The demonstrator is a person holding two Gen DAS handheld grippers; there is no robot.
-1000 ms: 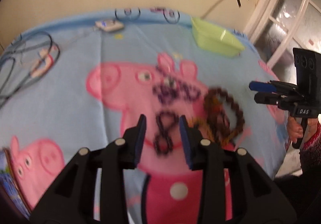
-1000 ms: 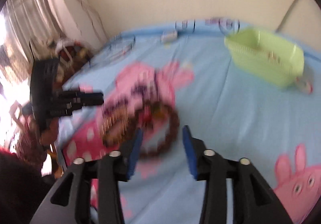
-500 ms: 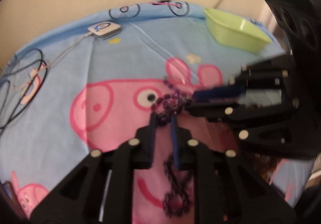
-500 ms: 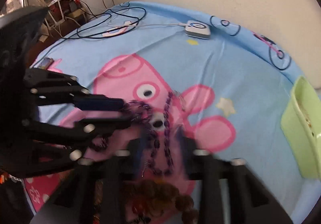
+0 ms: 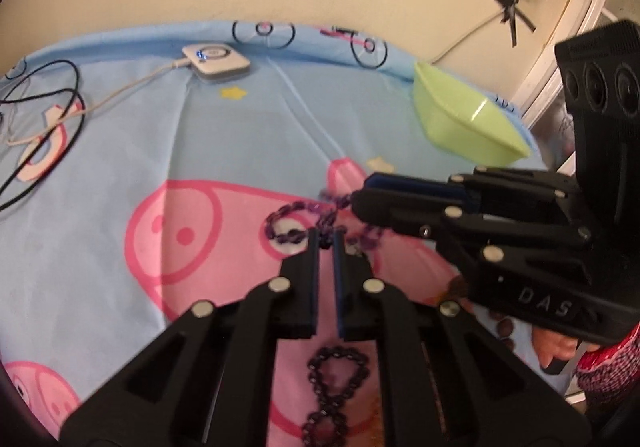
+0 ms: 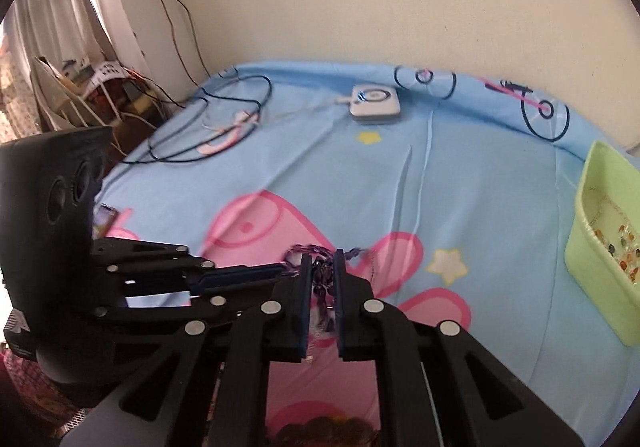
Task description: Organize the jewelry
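Both claws closed in; green basket (image 6: 600,247) holds beads (image 6: 616,247).

both black plastic grippers (image 5: 326,243) (image 6: 322,267) have blue-padded fingers (image 5: 420,187), silver screws, and white "das" lettering.

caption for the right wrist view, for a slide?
Both grippers, right gripper and left gripper, pinch the purple bead necklace on a cartoon bedsheet; green basket at right.

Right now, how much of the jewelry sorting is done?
Some beads already lie in the green basket. Both claws, left claw and right claw, pinch the purple bead necklace. The black bead strand and brown beads remain on the bedsheet.
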